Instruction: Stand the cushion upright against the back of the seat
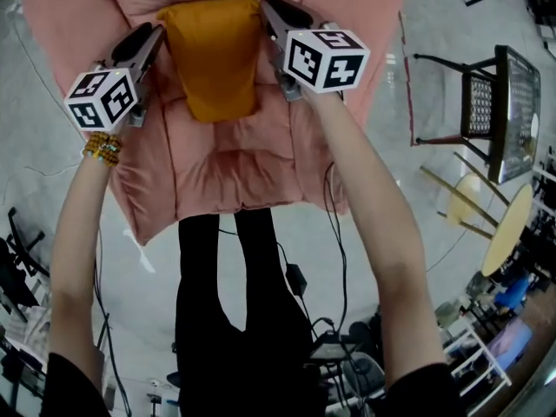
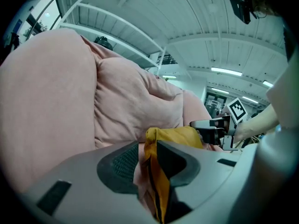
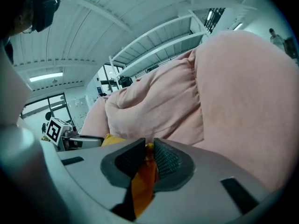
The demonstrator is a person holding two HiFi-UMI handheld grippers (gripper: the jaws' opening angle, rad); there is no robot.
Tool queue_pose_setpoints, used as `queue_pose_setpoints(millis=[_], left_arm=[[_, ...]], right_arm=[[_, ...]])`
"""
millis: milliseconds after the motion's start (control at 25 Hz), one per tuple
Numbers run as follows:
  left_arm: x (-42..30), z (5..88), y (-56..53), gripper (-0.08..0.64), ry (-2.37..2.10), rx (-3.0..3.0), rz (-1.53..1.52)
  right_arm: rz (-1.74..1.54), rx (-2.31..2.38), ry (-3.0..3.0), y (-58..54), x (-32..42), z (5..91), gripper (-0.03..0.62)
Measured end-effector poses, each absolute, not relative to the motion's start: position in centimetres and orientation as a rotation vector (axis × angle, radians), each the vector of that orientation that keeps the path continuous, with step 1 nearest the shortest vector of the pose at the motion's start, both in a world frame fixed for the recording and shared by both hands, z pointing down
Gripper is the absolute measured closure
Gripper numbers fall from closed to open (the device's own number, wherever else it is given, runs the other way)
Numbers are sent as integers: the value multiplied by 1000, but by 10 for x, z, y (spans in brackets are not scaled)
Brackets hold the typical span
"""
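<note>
An orange-yellow cushion [image 1: 213, 59] stands against the back of the pink padded seat [image 1: 234, 168], its lower end on the seat. My left gripper [image 1: 155, 37] is at the cushion's left upper corner. In the left gripper view the jaws [image 2: 148, 155] stand apart, the cushion's edge [image 2: 154, 171] hangs between them against the right pad, and a gap shows on the left side. My right gripper [image 1: 271, 11] is at the right upper corner. In the right gripper view it [image 3: 148, 155] is shut on a fold of the cushion [image 3: 142, 183].
The pink seat's back [image 2: 126, 101] bulges close behind both grippers. The person's black-clad legs [image 1: 234, 311] stand at the seat's front edge. Cables [image 1: 295, 276] lie on the floor. A black metal chair [image 1: 486, 102] and a round yellow table [image 1: 508, 228] stand at the right.
</note>
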State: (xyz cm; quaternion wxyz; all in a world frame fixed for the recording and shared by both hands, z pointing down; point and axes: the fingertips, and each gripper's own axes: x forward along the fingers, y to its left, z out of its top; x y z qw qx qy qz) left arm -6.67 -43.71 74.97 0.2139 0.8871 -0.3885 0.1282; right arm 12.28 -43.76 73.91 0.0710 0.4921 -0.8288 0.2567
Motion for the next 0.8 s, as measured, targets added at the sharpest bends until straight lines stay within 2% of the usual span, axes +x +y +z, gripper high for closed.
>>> queue_pose_setpoints(millis=[80, 160, 800], left_arm=[[-74, 751, -433, 440, -1110, 2453, 368], [-74, 755, -422, 440, -1107, 2450, 383], [-54, 751, -279, 440, -868, 2509, 498]], right_arm=[[758, 1471, -2490, -436, 126, 739, 529], [734, 1467, -2484, -430, 132, 737, 469], [675, 1201, -2497, -297, 81, 730, 468]])
